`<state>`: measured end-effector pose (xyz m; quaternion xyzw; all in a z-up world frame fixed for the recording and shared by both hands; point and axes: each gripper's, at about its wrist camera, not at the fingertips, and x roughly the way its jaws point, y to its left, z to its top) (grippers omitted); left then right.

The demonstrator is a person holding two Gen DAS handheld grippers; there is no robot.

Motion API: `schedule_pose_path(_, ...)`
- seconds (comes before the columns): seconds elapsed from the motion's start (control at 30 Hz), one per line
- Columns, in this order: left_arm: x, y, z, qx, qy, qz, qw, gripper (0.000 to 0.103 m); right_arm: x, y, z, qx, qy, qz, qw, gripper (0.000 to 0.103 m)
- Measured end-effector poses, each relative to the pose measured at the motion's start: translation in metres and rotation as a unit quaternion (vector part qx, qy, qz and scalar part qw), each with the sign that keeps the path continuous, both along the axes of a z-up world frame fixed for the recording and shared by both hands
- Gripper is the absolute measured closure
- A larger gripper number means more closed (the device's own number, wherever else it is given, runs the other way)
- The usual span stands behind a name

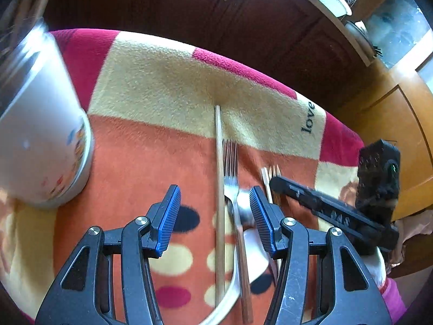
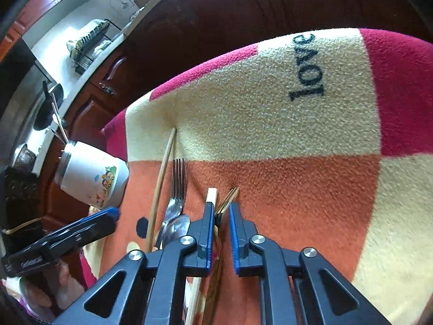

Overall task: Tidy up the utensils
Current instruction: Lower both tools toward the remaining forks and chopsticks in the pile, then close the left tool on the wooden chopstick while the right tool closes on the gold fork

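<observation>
Utensils lie on a patterned blanket [image 1: 162, 81]. In the left wrist view a wooden chopstick [image 1: 219, 189], a silver fork [image 1: 230, 173] and a spoon bowl [image 1: 243, 208] lie between the fingers of my open left gripper [image 1: 215, 211]. A white holder cup [image 1: 40, 135] stands at the left; it also shows in the right wrist view [image 2: 92, 178]. My right gripper [image 2: 220, 233] is partly open around a gold fork [image 2: 226, 203]; its jaws do not visibly press the fork. A pale chopstick [image 2: 210, 196] lies beside it.
The right gripper shows in the left wrist view as a black bar [image 1: 324, 205]. Dark wooden cabinets [image 1: 243, 13] stand beyond the blanket's far edge. A counter with a dish rack [image 2: 89, 43] runs at the far left. The word "love" [image 2: 307, 67] is printed on the blanket.
</observation>
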<state>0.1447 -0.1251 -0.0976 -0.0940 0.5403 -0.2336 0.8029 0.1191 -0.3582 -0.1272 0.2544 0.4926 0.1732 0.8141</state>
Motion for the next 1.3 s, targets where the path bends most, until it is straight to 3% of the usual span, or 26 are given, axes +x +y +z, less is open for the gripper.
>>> schedule_pose_path(0.4, 0.054, -0.028, -0.025, 0.002, 0.016, 0.008, 0.9998, 0.054, -0.012, -0.021, 0.001, 0.026, -0.019, -0.011, 0.999, 0.098)
schedule_pose_path(0.67, 0.067, -0.036, -0.026, 0.008, 0.015, -0.007, 0.9998, 0.089, 0.0, -0.023, -0.01, 0.056, 0.007, -0.003, 0.998, 0.098)
schedule_pose_path(0.8, 0.067, -0.034, -0.024, 0.008, 0.011, -0.013, 0.9998, 0.096, 0.008, -0.024, -0.01, 0.06, 0.016, -0.002, 0.998, 0.098)
schedule_pose_path(1.0, 0.056, -0.023, -0.006, -0.005, 0.001, -0.018, 0.9998, 0.098, 0.001, -0.02, 0.003, 0.023, -0.007, -0.003, 1.0, 0.098)
schedule_pose_path(1.3, 0.016, 0.008, 0.047, -0.044, -0.046, -0.027, 0.9976, 0.099, -0.037, -0.028, 0.045, 0.038, -0.057, -0.018, 0.998, 0.101)
